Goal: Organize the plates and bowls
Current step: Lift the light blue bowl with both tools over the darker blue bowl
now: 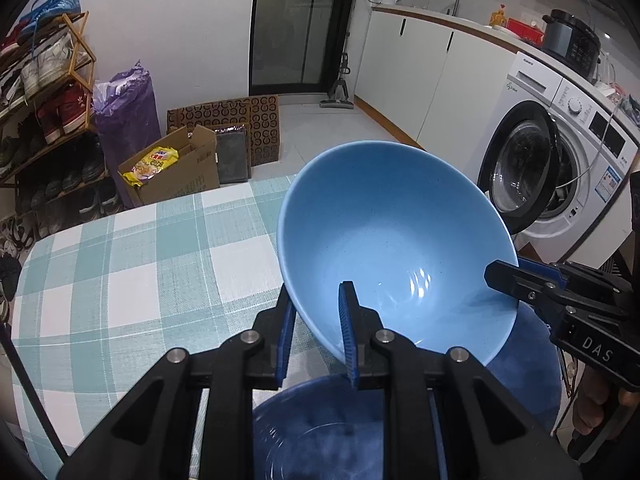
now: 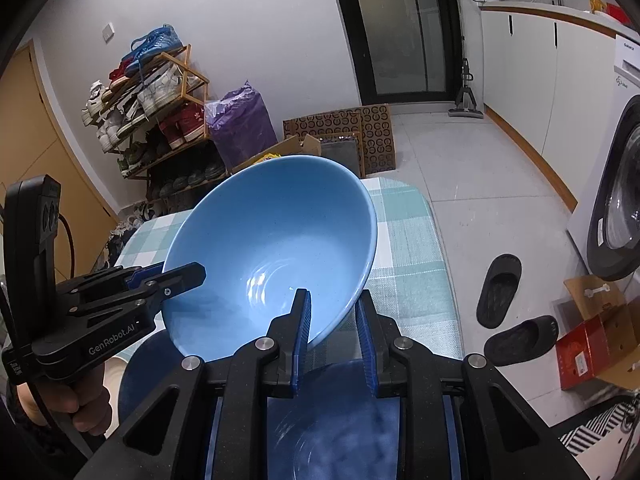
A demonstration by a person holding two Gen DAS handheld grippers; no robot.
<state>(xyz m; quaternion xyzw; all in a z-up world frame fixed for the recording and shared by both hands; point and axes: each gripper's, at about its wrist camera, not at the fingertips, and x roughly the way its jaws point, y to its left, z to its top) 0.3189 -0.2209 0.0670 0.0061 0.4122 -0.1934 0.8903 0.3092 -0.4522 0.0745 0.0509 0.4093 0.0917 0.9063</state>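
Observation:
A light blue bowl (image 1: pixel 396 240) is held tilted above the table, with its opening toward the cameras. My left gripper (image 1: pixel 316 328) is shut on its near left rim, one finger inside and one outside. My right gripper (image 2: pixel 332 320) is shut on the opposite rim of the same bowl (image 2: pixel 272 256). Each gripper shows in the other's view, the right one (image 1: pixel 504 276) at the bowl's right edge and the left one (image 2: pixel 188 276) at its left edge. A dark blue bowl (image 1: pixel 320 428) sits directly below, also in the right wrist view (image 2: pixel 340 420). A dark blue plate (image 1: pixel 524 364) lies under the light bowl's right side.
The table has a green and white checked cloth (image 1: pixel 132 280). On the floor beyond are a cardboard box (image 1: pixel 176 168), a purple bag (image 1: pixel 124 112) and a shoe rack (image 1: pixel 44 92). A washing machine (image 1: pixel 560 168) stands at the right. Black slippers (image 2: pixel 500 292) lie on the floor.

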